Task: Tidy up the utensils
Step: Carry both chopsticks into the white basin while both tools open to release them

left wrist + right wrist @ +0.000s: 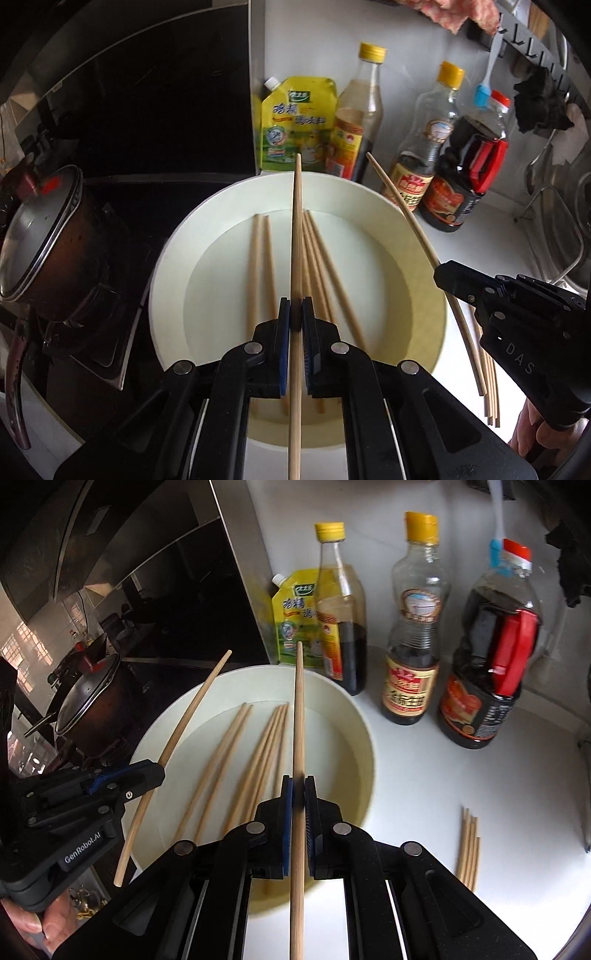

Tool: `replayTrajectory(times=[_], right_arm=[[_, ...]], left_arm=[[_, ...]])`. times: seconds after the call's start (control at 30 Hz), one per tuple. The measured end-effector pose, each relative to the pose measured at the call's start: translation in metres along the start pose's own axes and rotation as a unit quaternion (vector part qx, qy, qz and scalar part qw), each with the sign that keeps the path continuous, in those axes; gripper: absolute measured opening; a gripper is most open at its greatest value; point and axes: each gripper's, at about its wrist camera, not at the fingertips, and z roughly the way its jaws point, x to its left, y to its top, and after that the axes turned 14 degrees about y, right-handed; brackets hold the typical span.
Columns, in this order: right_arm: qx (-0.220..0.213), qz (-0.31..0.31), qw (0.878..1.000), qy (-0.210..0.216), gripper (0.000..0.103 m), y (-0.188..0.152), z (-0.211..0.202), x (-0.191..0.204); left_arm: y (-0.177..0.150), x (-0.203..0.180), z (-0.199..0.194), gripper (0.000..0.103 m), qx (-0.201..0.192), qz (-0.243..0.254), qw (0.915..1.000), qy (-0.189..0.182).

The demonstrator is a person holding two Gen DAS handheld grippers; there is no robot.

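Clamping one wooden chopstick apiece, both grippers hang above a white bowl [424, 258] on the counter. The left gripper [295, 314] has its jaws pinched tight on the left-held chopstick [297, 229], which runs straight out between the blue pads [283, 332], its far tip reaching past the bowl's back rim toward a yellow seasoning pouch [295, 122], its near end trailing back under the gripper body. The right gripper [298, 794] is likewise clenched on the right-held chopstick [299, 716], which lies along the line of its fingers and points at the same pouch. Seen from the left wrist, the right gripper sits off to the right, over the bowl's right rim, its stick slanting up and away. Below and ahead of both grippers, several loose chopsticks [255, 746] lie in the bowl's bottom. To the right of the right gripper, a small bundle of chopsticks [469, 845] rests on the white counter [480, 775], apart from the bowl. Beyond the bowl stand three sauce bottles [413, 627]. Left of the left gripper sits a lidded pot [48, 229] on the stove.
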Motion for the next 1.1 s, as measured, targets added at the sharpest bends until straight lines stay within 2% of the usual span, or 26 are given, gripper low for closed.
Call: replayTrajectory(times=[0.17, 0.37, 0.7, 0.77, 0.9, 0.93, 1.0, 1.03, 1.07, 1.1], right_arm=[[0.037, 0.008, 0.999, 0.007, 0.006, 0.008, 0.048, 0.017], [0.069, 0.037, 0.997, 0.002, 0.006, 0.007, 0.082, 0.015], [0.075, 0.056, 0.996, -0.008, 0.007, 0.005, 0.081, 0.004], [0.072, 0.057, 0.996, -0.008, 0.018, 0.005, 0.077, 0.003], [0.059, 0.051, 0.997, -0.016, 0.019, 0.004, 0.065, 0.003], [0.057, 0.050, 0.997, -0.018, 0.019, 0.004, 0.062, 0.002], [0.056, 0.051, 0.997, -0.020, 0.019, 0.002, 0.056, 0.002], [0.055, 0.051, 0.997, -0.021, 0.019, 0.001, 0.053, 0.001], [0.055, 0.051, 0.997, -0.021, 0.019, -0.001, 0.050, 0.002], [0.055, 0.051, 0.997, -0.021, 0.019, -0.003, 0.047, 0.002]], left_arm=[[0.000, 0.013, 0.034, 0.007, 0.029, 0.001, 0.9995, 0.007], [-0.001, 0.017, 0.055, 0.007, 0.049, 0.005, 0.9988, 0.002], [-0.001, 0.022, 0.065, 0.008, 0.062, -0.001, 0.9981, 0.000], [-0.001, 0.024, 0.064, 0.009, 0.063, -0.005, 0.9980, 0.004], [0.001, 0.032, 0.056, 0.032, 0.060, -0.023, 0.9979, 0.008], [0.001, 0.033, 0.054, 0.035, 0.057, -0.024, 0.9980, 0.013], [0.000, 0.035, 0.050, 0.049, 0.055, -0.029, 0.9978, 0.020], [0.000, 0.037, 0.048, 0.052, 0.053, -0.034, 0.9978, 0.020], [-0.001, 0.039, 0.045, 0.061, 0.051, -0.039, 0.9977, 0.020], [-0.002, 0.041, 0.041, 0.064, 0.047, -0.044, 0.9978, 0.020]])
